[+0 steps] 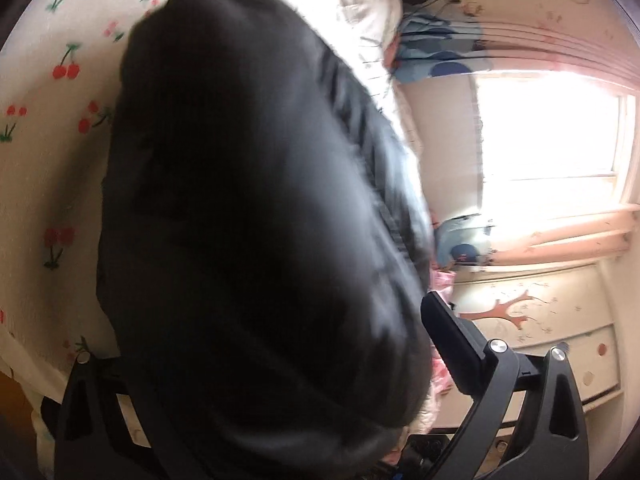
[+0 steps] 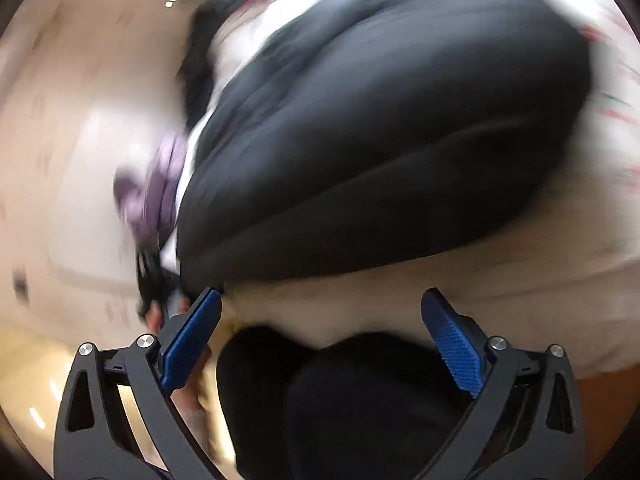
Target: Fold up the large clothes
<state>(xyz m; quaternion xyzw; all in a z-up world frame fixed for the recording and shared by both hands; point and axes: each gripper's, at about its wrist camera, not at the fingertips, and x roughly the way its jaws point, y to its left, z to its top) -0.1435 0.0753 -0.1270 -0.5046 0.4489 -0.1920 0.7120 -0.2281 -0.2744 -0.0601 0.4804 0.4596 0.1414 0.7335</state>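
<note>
A large black padded garment (image 1: 256, 208) lies in a bulky heap on a white sheet printed with red cherries (image 1: 64, 68). It fills most of the left wrist view. My left gripper (image 1: 280, 340) is open; the garment bulges between its fingers and hides the left one, so only the right finger (image 1: 452, 336) shows. In the blurred right wrist view, the same garment (image 2: 384, 132) sits just beyond my right gripper (image 2: 326, 320). That gripper is open, its blue pads (image 2: 456, 352) wide apart with nothing between them; the left pad's tip is next to the garment's near corner.
A bright window (image 1: 552, 128) with pink curtains and a cream drawer unit with a tree decal (image 1: 532, 320) stand to the right. White and blue cloth (image 1: 436, 48) lies at the bed's far end. A purple item (image 2: 152, 196) lies left of the garment. Dark clothing (image 2: 340, 400) sits under the right gripper.
</note>
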